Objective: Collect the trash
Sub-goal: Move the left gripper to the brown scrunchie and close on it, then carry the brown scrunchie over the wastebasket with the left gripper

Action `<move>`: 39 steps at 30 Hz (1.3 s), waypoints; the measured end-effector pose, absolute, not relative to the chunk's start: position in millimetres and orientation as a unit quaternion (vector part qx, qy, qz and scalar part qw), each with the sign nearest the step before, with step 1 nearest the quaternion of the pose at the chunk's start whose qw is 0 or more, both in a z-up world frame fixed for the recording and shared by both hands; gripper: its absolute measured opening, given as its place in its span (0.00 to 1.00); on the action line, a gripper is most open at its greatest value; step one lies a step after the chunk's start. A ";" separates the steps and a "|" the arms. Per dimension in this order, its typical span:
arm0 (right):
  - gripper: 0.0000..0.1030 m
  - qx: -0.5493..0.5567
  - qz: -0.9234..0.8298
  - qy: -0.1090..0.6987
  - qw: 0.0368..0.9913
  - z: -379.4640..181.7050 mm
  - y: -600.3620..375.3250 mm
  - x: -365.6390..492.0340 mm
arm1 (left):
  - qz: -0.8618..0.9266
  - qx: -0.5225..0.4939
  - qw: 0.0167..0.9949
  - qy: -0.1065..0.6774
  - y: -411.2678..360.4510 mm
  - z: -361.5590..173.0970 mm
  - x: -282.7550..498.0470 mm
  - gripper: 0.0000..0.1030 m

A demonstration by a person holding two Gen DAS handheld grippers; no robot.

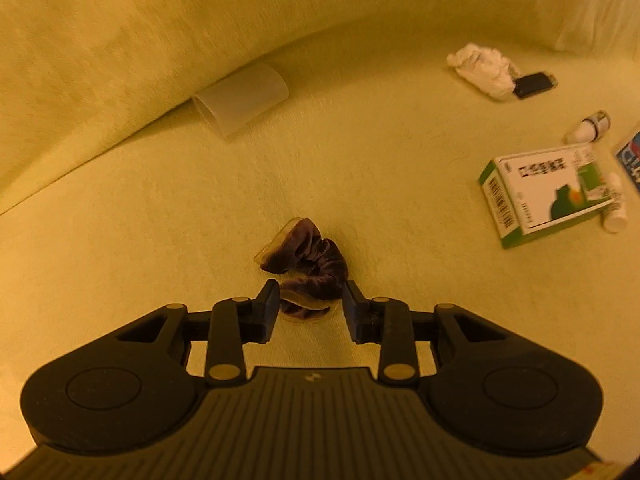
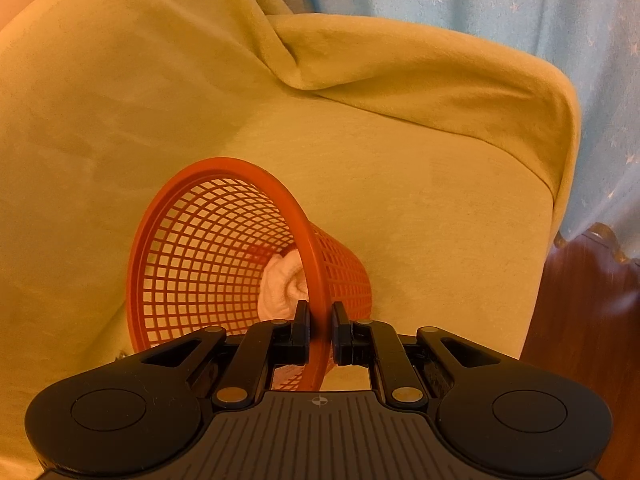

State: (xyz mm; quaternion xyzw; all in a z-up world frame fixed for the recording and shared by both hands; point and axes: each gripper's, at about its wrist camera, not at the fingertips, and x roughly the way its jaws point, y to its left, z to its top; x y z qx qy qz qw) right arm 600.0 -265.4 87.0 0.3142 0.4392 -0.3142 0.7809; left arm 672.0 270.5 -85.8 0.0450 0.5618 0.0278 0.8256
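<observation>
Right now the left tool (image 1: 310, 302) is spread wide, low over the sofa seat (image 1: 180, 220). The purple scrunchie (image 1: 308, 268) lies just ahead, its near end between the two tips. The right tool (image 2: 320, 320) pinches the rim of the red basket (image 2: 192, 248), which leans over with a white tissue (image 2: 282, 288) inside.

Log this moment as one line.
left gripper: open around scrunchie | right gripper: shut on basket rim | white wad inside
</observation>
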 end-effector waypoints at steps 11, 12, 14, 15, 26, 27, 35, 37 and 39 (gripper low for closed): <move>0.07 0.313 -0.327 0.440 0.776 79.4 -279.0 598.1 | 0.018 0.091 0.829 0.552 261.8 -99.3 677.1 0.13; 0.07 0.314 -0.327 0.439 0.776 78.7 -281.3 596.9 | 0.018 0.090 0.832 0.546 261.4 -94.6 675.6 0.11; 0.07 0.318 -0.322 0.437 0.777 76.1 -289.4 593.7 | 0.017 0.086 0.840 0.536 260.2 -82.6 670.7 0.11; 0.07 0.316 -0.320 0.436 0.780 74.9 -292.9 592.3 | 0.017 0.083 0.843 0.531 259.2 -75.8 668.3 0.10; 0.08 0.324 -0.280 0.437 0.791 60.5 -331.0 582.6 | 0.007 0.050 0.874 0.484 217.6 13.2 632.3 0.10; 0.08 0.323 -0.276 0.438 0.792 59.8 -333.2 582.2 | 0.003 0.046 0.877 0.479 212.1 20.7 631.1 0.10; 0.11 0.287 -0.225 0.450 0.815 57.7 -336.9 582.5 | -0.035 0.028 0.893 0.448 152.6 73.0 617.5 0.10; 0.12 0.270 -0.208 0.456 0.822 56.3 -338.1 584.2 | -0.046 0.026 0.895 0.443 139.3 81.3 615.3 0.10; 0.13 0.265 -0.193 0.461 0.825 53.6 -341.9 583.5 | -0.053 0.028 0.897 0.438 126.5 87.6 615.0 0.10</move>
